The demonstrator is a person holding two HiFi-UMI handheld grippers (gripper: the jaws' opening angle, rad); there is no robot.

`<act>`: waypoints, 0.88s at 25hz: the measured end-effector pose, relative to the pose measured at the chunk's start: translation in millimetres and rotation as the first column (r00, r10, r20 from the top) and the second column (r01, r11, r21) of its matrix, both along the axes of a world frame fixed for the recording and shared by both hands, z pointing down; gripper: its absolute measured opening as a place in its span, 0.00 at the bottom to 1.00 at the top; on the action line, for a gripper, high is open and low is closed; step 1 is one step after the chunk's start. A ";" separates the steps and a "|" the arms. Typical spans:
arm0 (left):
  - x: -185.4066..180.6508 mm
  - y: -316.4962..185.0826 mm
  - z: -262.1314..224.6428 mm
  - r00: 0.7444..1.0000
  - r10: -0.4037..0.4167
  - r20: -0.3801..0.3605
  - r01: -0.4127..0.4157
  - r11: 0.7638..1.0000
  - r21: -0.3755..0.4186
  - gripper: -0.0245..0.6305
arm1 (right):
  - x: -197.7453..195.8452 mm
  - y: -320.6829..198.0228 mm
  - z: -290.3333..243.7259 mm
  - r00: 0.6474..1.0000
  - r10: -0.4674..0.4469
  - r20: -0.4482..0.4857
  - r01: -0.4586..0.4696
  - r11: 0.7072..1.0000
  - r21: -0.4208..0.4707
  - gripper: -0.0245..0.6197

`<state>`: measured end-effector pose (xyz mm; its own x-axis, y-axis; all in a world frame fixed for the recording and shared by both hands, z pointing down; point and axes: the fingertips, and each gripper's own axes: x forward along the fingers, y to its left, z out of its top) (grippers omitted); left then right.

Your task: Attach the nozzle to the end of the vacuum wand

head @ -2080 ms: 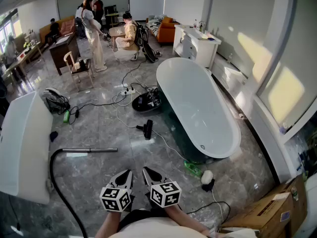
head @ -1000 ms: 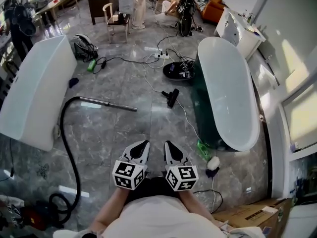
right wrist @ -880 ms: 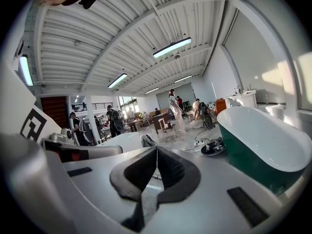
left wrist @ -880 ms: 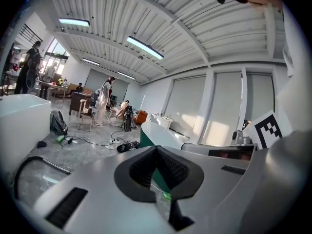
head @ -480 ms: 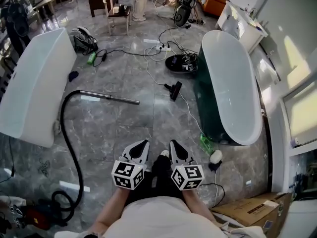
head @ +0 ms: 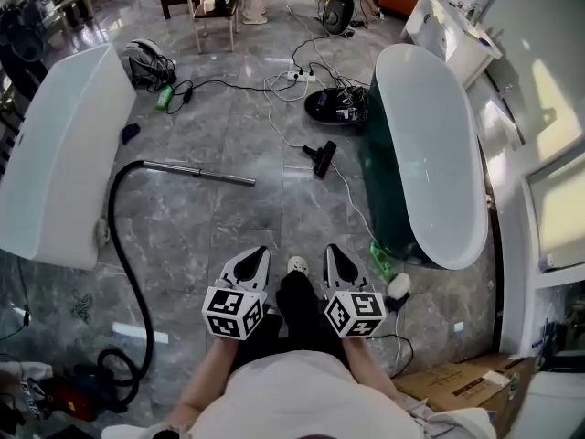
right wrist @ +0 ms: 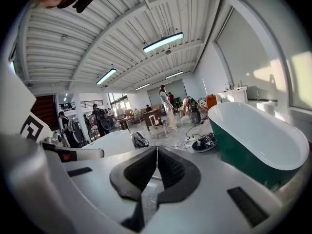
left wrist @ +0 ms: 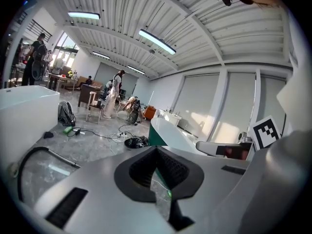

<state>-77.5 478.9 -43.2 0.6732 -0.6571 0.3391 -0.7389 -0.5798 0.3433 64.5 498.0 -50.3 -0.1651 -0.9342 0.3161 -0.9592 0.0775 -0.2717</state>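
Since half a second ago, both grippers have spread slightly apart in the head view, and a dark trouser leg with a white shoe (head: 297, 265) now reaches further forward between them. Left gripper (head: 254, 256): jaws pressed together, nothing between the pads, as its own view confirms (left wrist: 156, 148). Right gripper (head: 335, 252): jaws likewise closed on nothing (right wrist: 156, 149). Both sit near the foot end of the green-sided bathtub (head: 425, 144), off its left flank as the head view shows it, and neither touches any task item.

The black nozzle (head: 320, 157) lies on the grey marble floor (head: 228, 227) just beside that same flank of the bathtub, unattached. The vacuum wand (head: 197, 173), a metal tube, lies flat farther from the bathtub on that side, its free end pointing toward the nozzle but apart from it. A black hose (head: 113, 236) runs from the wand's far end and curves away from the bathtub to the vacuum body (head: 55, 396). A green bottle (head: 380, 265) lies against the bathtub's base near the right gripper.
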 end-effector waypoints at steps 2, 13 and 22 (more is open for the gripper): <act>9.6 -16.0 -2.6 1.000 -0.001 0.007 0.001 1.000 0.007 0.04 | 13.8 -19.8 -0.8 1.000 0.000 0.005 0.000 1.000 -0.003 0.06; 56.8 -106.4 -11.6 0.999 -0.046 0.011 0.046 0.999 0.026 0.04 | 64.3 -128.6 -9.3 0.998 -0.057 0.020 0.056 0.998 0.011 0.06; 75.6 -141.3 -5.5 0.997 -0.079 -0.006 0.079 0.997 -0.002 0.04 | 73.9 -174.9 -3.4 0.992 -0.127 -0.002 0.127 0.992 -0.010 0.06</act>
